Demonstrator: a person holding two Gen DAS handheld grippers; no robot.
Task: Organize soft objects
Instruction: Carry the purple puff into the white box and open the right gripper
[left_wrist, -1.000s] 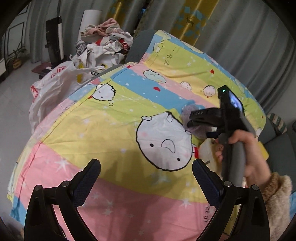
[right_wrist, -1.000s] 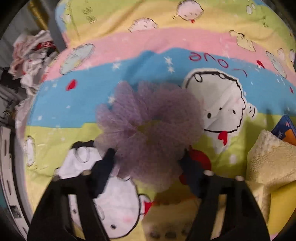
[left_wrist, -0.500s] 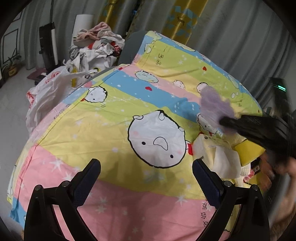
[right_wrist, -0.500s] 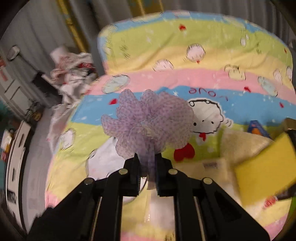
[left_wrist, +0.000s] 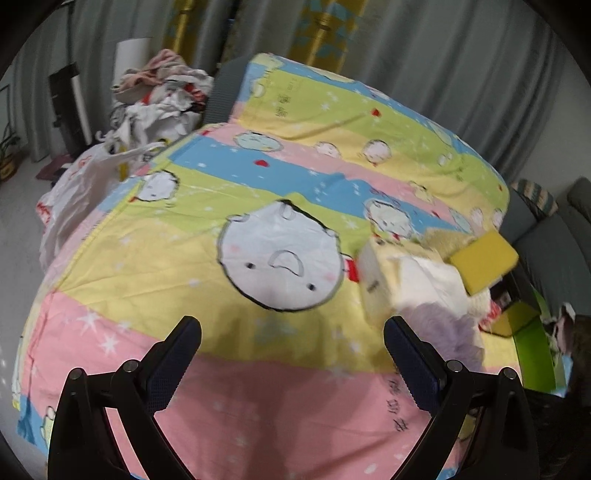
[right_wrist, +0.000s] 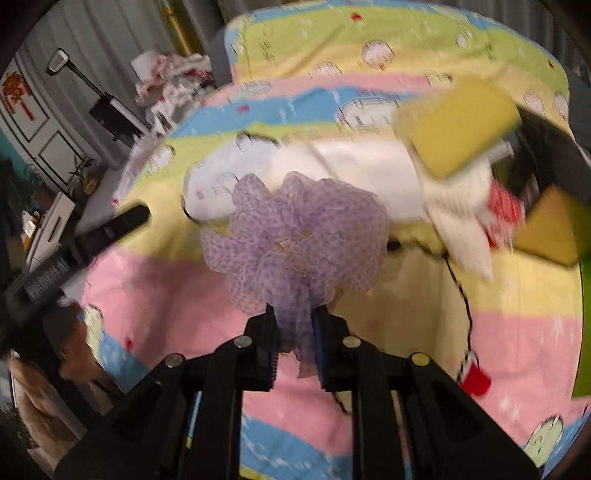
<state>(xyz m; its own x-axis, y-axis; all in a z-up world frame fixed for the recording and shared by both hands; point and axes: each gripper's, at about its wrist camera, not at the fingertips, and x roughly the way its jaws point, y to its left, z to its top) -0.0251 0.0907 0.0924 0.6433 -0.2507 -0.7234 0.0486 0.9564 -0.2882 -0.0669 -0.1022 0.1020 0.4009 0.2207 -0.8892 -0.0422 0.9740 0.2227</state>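
Note:
My right gripper (right_wrist: 295, 325) has a purple mesh puff (right_wrist: 295, 236) by its gathered stem, lifted off the cartoon bedsheet (right_wrist: 155, 280). Its jaws are opening, but the pads still press on the mesh. In the left wrist view the puff (left_wrist: 443, 328) is a blur beside the right finger. A yellow sponge (left_wrist: 484, 258) lies on white cloth (left_wrist: 428, 280) and a cream towel (left_wrist: 439, 236) at the right. My left gripper (left_wrist: 291, 354) hangs open over the pink stripe with nothing between its fingers. One of its black fingers (right_wrist: 122, 221) shows in the right wrist view.
A heap of clothes (left_wrist: 159, 92) and a white plastic bag (left_wrist: 85, 184) sit beyond the bed's far left corner. A green-edged box (left_wrist: 532, 332) stands at the right edge, and a grey sofa (left_wrist: 554, 240) beyond it. A black cord (right_wrist: 461, 295) crosses the sheet.
The right gripper closed on the purple puff, lifted it off the sheet and carried it toward the near right side of the bed. The left gripper shifted a little sideways, still open.

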